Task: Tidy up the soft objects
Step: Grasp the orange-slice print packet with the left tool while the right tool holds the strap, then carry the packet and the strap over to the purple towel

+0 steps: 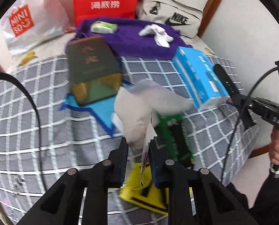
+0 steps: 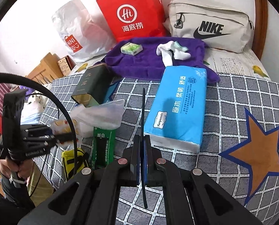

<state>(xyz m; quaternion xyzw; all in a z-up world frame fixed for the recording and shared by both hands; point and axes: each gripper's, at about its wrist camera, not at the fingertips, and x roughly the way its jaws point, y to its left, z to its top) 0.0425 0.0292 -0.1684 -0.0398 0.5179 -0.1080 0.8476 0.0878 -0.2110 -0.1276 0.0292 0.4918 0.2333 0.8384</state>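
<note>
Left tongs (image 1: 138, 146): crumpled translucent bag (image 1: 150, 103).

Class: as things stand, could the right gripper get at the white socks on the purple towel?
Probably not yet: the right gripper is shut on a thin black strap. The socks lie uncovered on the towel.

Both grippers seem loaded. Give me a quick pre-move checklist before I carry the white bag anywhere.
1. Left gripper shut on the white plastic bag: ok.
2. Bag clear of the green box: cannot tell, it drapes over it.
3. Right gripper shut on the thin black strap: ok.
4. Strap clear of the blue tissue pack: cannot tell, it runs close alongside.
5. Purple towel free as drop spot: not ok, white socks and a small packet lie on it.
</note>
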